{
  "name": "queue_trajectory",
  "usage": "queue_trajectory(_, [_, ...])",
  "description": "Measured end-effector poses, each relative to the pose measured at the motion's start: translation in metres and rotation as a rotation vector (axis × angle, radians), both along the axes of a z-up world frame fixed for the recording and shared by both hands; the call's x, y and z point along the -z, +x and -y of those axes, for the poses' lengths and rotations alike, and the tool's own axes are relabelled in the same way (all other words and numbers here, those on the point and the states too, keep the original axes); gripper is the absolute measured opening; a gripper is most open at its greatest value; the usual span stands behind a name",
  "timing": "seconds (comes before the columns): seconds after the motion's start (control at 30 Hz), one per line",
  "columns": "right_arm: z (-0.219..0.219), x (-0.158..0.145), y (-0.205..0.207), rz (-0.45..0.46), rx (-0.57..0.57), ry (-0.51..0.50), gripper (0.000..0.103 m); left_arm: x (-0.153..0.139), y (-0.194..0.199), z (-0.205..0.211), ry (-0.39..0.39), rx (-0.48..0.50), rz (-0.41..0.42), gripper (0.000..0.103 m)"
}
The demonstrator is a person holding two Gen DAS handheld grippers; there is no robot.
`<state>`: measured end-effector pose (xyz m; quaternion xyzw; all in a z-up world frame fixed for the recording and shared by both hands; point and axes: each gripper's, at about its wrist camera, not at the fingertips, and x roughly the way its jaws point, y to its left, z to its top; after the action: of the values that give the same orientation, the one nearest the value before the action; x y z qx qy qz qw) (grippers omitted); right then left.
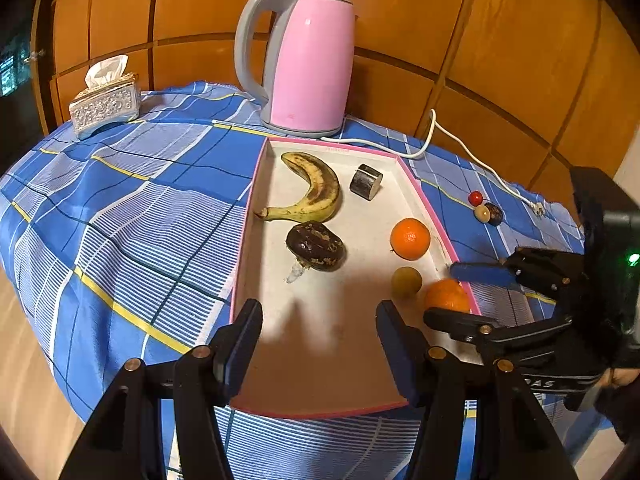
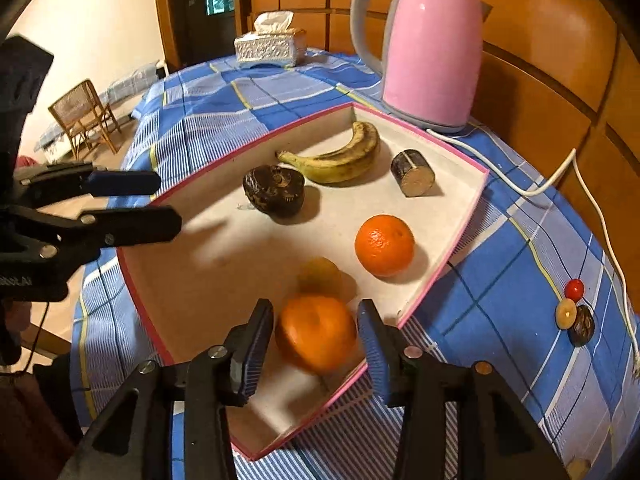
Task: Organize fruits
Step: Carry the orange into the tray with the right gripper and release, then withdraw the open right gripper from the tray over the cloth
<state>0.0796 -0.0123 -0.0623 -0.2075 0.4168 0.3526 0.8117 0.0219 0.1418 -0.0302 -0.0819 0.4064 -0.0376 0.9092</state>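
A pink-edged white tray [image 1: 256, 208] [image 2: 452, 236] lies on the checked cloth. In it are a spotted banana [image 1: 316, 188] [image 2: 340, 156], a dark brown fruit [image 1: 316, 246] [image 2: 274, 190], a short wooden cylinder [image 1: 366, 181] [image 2: 412, 172], an orange [image 1: 410, 239] [image 2: 384, 245], a small yellow-green fruit [image 1: 406, 282] [image 2: 320, 274] and a second orange [image 1: 446, 296] [image 2: 316, 332]. My right gripper [image 2: 316, 344] [image 1: 456, 292] is open, its jaws on either side of the second orange with small gaps. My left gripper [image 1: 318, 344] [image 2: 168, 202] is open and empty over the tray's near end.
A pink kettle [image 1: 308, 64] [image 2: 432, 48] stands behind the tray, its white cord [image 1: 472, 152] [image 2: 560, 172] trailing right. A tissue box [image 1: 106, 102] [image 2: 270, 46] sits at the far left. Three small beads [image 1: 486, 208] [image 2: 574, 312] lie right of the tray. A wicker chair [image 2: 84, 118] stands on the floor.
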Motion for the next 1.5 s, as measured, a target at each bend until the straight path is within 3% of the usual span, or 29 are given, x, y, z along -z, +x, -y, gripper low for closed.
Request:
queue_trajectory(0.37, [0.031, -0.018, -0.004, 0.024, 0.09, 0.09, 0.056, -0.001, -0.001, 0.008, 0.013, 0.017, -0.003, 0.06])
queue_trajectory(0.6, [0.078, -0.021, -0.004, 0.028, 0.227, 0.141, 0.056, -0.001, -0.002, 0.015, 0.02, 0.039, -0.002, 0.06])
queue_trajectory(0.87, [0.15, -0.006, -0.004, 0.032, 0.389, 0.073, 0.056, -0.005, 0.001, 0.029, 0.021, 0.099, -0.001, 0.06])
queue_trajectory(1.17, [0.227, 0.02, -0.013, 0.041, 0.511, -0.041, 0.056, -0.027, 0.016, 0.071, 0.031, 0.234, 0.021, 0.06])
queue_trajectory(1.3, [0.249, 0.023, -0.016, 0.046, 0.529, -0.009, 0.056, -0.038, 0.034, 0.1, 0.021, 0.298, 0.01, 0.059])
queue_trajectory(1.4, [0.26, 0.027, -0.013, 0.046, 0.548, 0.026, 0.071, -0.044, 0.055, 0.129, 0.014, 0.357, -0.001, 0.06])
queue_trajectory(1.5, [0.265, 0.03, -0.014, 0.056, 0.551, 0.05, 0.074, -0.041, 0.081, 0.153, 0.022, 0.382, -0.019, 0.059])
